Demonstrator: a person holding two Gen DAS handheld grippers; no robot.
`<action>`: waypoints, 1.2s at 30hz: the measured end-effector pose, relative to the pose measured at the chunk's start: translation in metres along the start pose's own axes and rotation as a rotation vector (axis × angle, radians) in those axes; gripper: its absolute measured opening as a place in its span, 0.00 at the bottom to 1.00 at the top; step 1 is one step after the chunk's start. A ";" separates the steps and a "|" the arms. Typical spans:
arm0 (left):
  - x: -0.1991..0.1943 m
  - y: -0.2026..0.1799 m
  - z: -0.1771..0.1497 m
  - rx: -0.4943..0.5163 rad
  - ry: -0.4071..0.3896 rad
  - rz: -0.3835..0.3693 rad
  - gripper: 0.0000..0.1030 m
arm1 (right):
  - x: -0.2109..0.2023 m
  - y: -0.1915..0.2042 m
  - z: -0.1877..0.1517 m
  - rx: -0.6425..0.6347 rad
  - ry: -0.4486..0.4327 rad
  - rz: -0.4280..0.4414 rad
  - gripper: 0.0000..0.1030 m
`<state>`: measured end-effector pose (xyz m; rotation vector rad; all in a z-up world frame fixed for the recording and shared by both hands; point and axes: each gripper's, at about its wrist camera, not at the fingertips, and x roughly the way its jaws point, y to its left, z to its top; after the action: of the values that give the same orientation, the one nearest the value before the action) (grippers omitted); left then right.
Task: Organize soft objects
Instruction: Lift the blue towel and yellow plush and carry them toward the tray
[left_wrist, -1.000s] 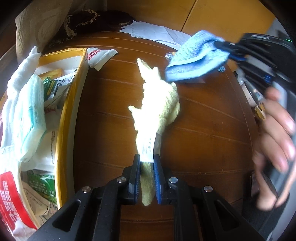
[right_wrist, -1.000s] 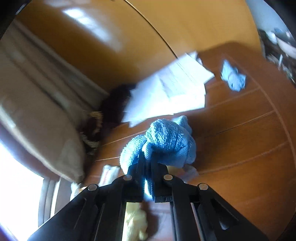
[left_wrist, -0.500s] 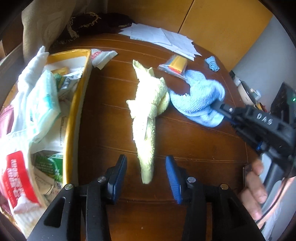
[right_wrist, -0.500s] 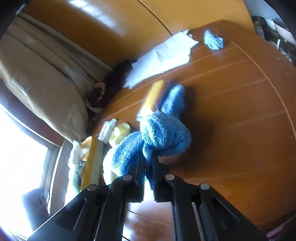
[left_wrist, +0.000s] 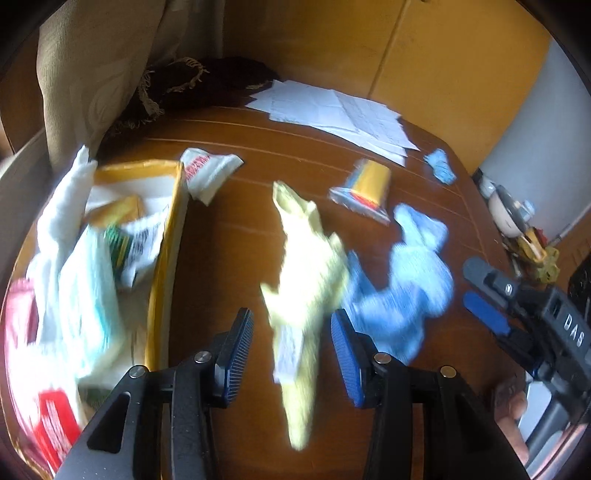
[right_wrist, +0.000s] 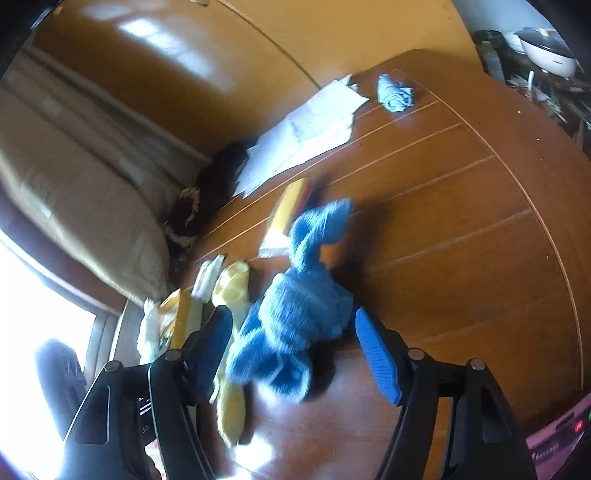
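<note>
Wooden worktop (left_wrist: 229, 266) by a curtain, cluttered: papers (left_wrist: 340, 110) at the far edge, a yellow box (left_wrist: 162, 258) stuffed with packets on the left, a small wrapped pack (left_wrist: 365, 188) mid-surface, a small blue rag (left_wrist: 439, 170) far off near the papers

Left tool (left_wrist: 291, 347) stood released, jaws apart, with the yellow cloth (left_wrist: 306, 280) lying on the worktop between them, pads not pressing it. Right tool (right_wrist: 295, 354) was opening; the blue cloth (right_wrist: 299, 314) lay between its jaws on the worktop, not pinched. In the left view the blue cloth (left_wrist: 402, 288) sat just beside the yellow one, edges touching or overlapping, hard to tell with blur. The right tool (left_wrist: 487, 299) showed at the right edge there, a hand behind it

Both cloths looked like light terry: soft, limp, no stiffness, would sag and trail if lifted by one end. Not fragile, not slippery; pads should bite the pile well. Yellow cloth lay long and narrow, so a pinch near its middle or at the near end with the tag would work; the end grip would leave it dangling. Blue cloth was bunched, best taken on the thick central fold. Likely both just set down side by side, folding or boxing not yet done
</note>
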<state>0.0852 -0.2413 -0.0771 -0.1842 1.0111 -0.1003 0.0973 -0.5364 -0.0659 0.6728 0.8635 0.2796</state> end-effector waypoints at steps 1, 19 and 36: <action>0.004 0.001 0.004 -0.008 0.000 0.001 0.44 | 0.006 -0.001 0.003 0.004 0.008 -0.015 0.67; 0.029 -0.007 0.008 0.000 0.018 -0.059 0.27 | 0.017 0.006 -0.017 -0.075 0.010 0.033 0.40; -0.177 0.094 -0.031 -0.145 -0.264 -0.209 0.26 | -0.069 0.129 -0.051 -0.370 -0.031 0.408 0.40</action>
<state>-0.0350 -0.1226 0.0356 -0.4248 0.7337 -0.1885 0.0185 -0.4498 0.0357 0.4989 0.6155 0.7735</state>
